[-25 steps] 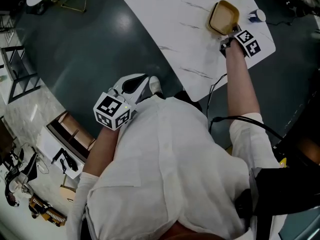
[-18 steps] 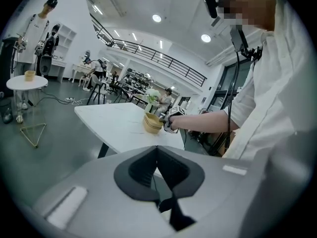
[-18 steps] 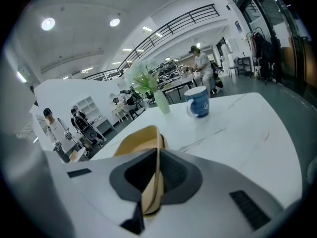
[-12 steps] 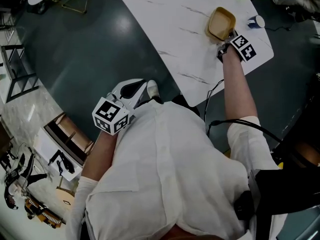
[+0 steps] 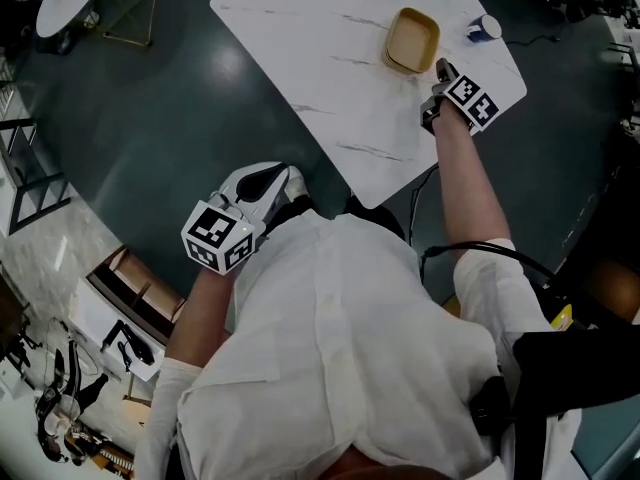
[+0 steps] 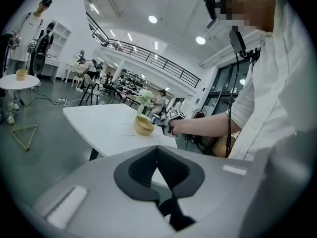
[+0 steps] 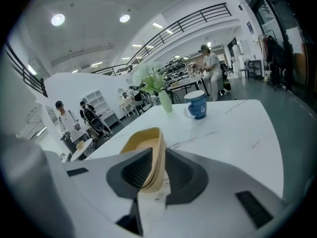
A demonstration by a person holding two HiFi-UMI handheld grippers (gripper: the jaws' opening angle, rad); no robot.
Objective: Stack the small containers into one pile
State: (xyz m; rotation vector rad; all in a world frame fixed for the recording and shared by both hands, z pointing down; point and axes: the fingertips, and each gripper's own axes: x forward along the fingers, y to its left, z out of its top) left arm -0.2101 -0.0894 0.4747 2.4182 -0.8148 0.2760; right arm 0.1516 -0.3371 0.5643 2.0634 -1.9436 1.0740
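right gripper (image 5: 438, 69): pinching the near rim of the containers (image 5: 412, 40)
containers: sitting on the table (image 5: 300, 48), near its far edge
left gripper (image 5: 291, 175): hanging off-table, jaws pressed together, nothing in them

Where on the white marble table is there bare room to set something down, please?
The white marble table is bare from the tan containers to its left and near corners. Crowded: the far right corner, with the blue mug, green vase and right gripper.
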